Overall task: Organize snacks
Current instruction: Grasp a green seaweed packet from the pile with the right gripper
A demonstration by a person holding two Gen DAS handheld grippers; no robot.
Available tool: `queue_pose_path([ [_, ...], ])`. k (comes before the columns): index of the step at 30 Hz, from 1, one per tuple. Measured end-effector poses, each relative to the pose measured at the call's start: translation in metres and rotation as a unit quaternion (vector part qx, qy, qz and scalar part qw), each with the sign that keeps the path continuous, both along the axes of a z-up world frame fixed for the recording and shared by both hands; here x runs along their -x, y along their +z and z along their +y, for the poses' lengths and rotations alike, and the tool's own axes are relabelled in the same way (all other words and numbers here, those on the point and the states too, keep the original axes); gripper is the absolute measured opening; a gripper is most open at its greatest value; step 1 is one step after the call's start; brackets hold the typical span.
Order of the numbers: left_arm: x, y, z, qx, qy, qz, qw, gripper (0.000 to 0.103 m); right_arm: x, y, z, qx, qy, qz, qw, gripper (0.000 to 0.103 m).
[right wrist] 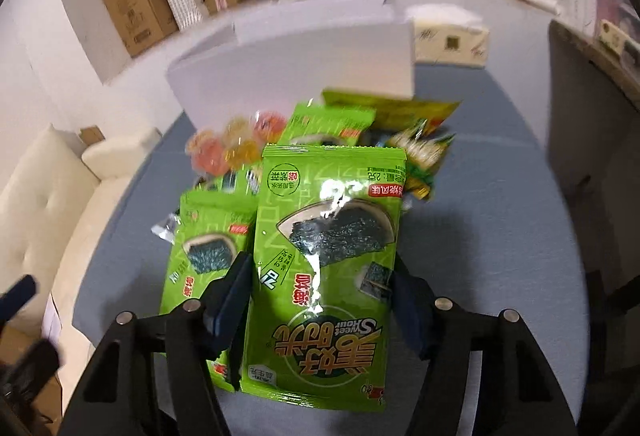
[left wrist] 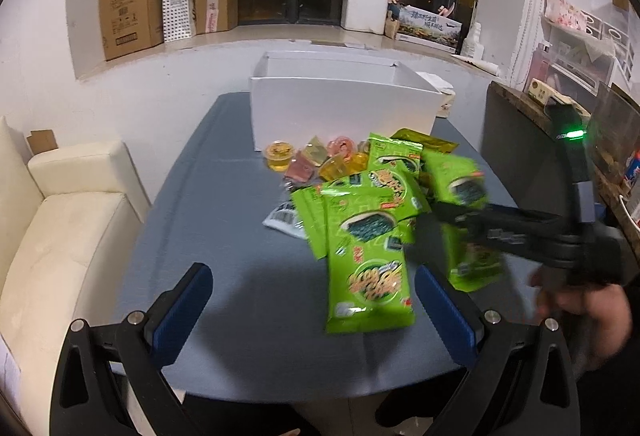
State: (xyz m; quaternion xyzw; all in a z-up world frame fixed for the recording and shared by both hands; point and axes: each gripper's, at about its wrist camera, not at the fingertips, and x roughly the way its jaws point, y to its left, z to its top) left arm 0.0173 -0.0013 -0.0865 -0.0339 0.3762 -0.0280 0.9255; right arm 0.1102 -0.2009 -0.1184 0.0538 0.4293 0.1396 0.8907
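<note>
A blue-grey table (left wrist: 192,196) carries an open white box (left wrist: 340,108) at its far side, with the snacks heaped just in front of it: green seaweed packets, a yellow packet (left wrist: 436,142) and a cluster of small jelly cups (left wrist: 304,160). The step in hand, by judgement, is the pick-up of one seaweed packet (right wrist: 326,260) for the box. The right gripper (right wrist: 324,312) straddles this topmost packet, its blue pads beside both long edges; whether they already press on it cannot be told. The left gripper (left wrist: 314,306) hangs released over bare table near the front of the pile, holding nothing. The next move calls for a firm clench on the packet alone, then a lift clear of the packets beneath. The inside of the box is hidden by its front wall; the jelly cups are blurred in the right wrist view, and the lower packets are largely covered.
</note>
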Motion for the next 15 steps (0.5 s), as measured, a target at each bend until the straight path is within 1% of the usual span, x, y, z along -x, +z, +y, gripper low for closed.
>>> queue_pose_path([
  [6,-0.05,-0.033,-0.03,-0.004,-0.007,0.033,0.9994,0.103,0.023,0.031,-0.041,-0.025,-0.023,-0.031,0.999,0.069],
  [8,-0.063,-0.046,-0.041,-0.009,-0.007,0.052,0.9986,0.103,0.032,0.038,-0.053,-0.031,-0.031,-0.039,0.998,0.069],
  [10,-0.071,-0.054,-0.047,-0.008,-0.014,0.057,0.9982,0.103,0.037,0.04,-0.062,-0.041,-0.034,-0.041,0.998,0.069],
  [13,-0.079,-0.063,-0.055,-0.017,-0.017,0.064,0.9976,0.103,0.042,0.041,-0.072,-0.047,-0.039,-0.045,0.997,0.069],
  [15,-0.081,-0.066,-0.054,-0.005,-0.024,0.067,0.9975,0.101,0.042,0.039,-0.076,-0.055,-0.04,-0.043,0.997,0.069],
])
